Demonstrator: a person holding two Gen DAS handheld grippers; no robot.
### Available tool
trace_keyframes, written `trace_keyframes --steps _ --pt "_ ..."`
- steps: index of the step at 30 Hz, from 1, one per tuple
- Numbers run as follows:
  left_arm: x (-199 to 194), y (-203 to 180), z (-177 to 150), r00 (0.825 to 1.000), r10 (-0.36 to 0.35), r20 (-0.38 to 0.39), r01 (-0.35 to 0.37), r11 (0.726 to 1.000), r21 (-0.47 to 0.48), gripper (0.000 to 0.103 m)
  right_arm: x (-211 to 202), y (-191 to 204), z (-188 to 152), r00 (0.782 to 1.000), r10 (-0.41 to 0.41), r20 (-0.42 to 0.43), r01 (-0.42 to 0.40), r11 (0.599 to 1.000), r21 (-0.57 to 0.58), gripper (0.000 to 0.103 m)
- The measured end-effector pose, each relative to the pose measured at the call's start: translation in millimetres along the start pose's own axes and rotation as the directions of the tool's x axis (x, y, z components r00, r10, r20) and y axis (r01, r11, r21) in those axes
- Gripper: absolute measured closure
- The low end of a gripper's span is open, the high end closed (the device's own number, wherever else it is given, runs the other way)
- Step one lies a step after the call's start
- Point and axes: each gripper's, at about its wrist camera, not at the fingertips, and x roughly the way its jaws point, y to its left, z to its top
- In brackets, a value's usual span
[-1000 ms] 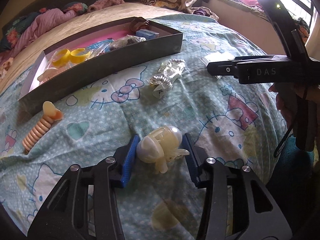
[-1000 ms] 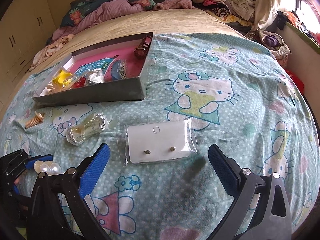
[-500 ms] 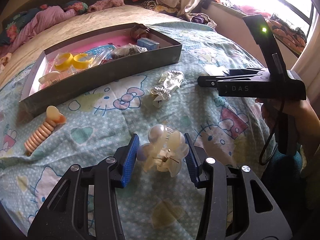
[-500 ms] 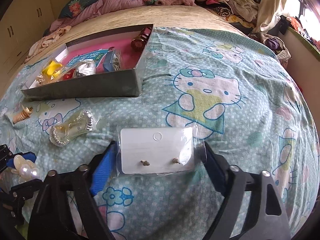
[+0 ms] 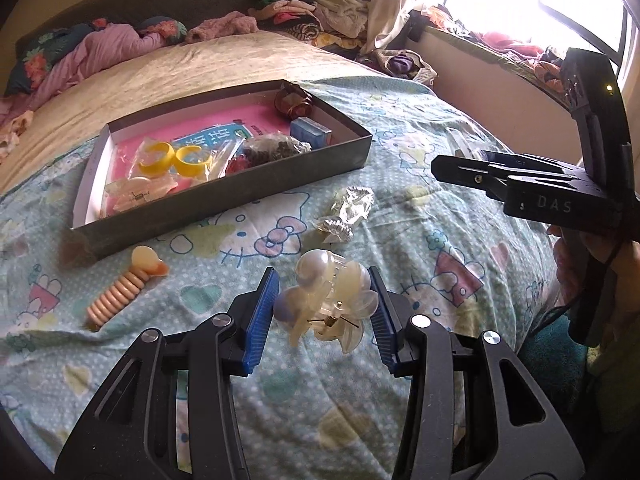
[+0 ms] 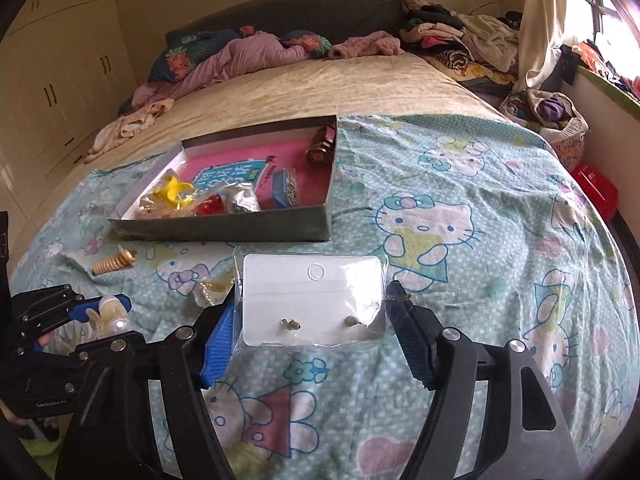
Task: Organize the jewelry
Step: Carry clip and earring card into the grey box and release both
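Observation:
My left gripper (image 5: 322, 304) is shut on a cream pearl hair claw (image 5: 328, 300) and holds it above the bedsheet; it also shows in the right wrist view (image 6: 110, 314). My right gripper (image 6: 310, 320) is shut on a clear packet with a white earring card (image 6: 312, 300) and holds it off the bed. The open dark box (image 5: 240, 184) with a pink lining lies ahead, holding yellow rings (image 5: 176, 158), a blue box (image 5: 310, 132) and other pieces. The box also shows in the right wrist view (image 6: 224, 228).
A peach spiral hair tie (image 5: 124, 284) and a crinkled silver packet (image 5: 346, 212) lie on the Hello Kitty sheet in front of the box. Piled clothes (image 6: 248, 60) lie at the bed's far end. A window ledge (image 5: 500, 52) runs on the right.
Both grippers have closed on their items and lifted them off the sheet. The earring card now sits higher, between the right fingers. The hair claw has risen with the left gripper.

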Motion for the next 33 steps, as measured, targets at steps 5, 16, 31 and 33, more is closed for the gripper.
trace_keyframes --steps 5,16,31,33 --pt "-9.0 13.5 7.2 0.999 0.018 0.029 -0.018 1.000 -0.024 0.067 -19.0 19.2 10.3 0.999 0.014 0.045 -0.012 0.999 -0.036 0.034" --pt "-20.4 43.3 24.1 0.994 0.057 0.088 -0.050 0.995 -0.083 0.067 -27.4 49.9 34.1 0.995 0.037 0.087 -0.029 0.995 -0.090 0.034" --pt "-12.3 91.9 57.8 0.983 0.130 0.133 -0.108 0.980 -0.165 0.067 -3.1 68.5 61.2 0.996 0.043 0.079 -0.032 0.990 -0.140 0.034" --pt "-3.8 95.6 63.6 0.983 0.137 0.122 -0.115 0.979 -0.171 0.067 6.3 68.1 66.2 0.997 0.039 0.070 -0.029 0.989 -0.145 0.034"
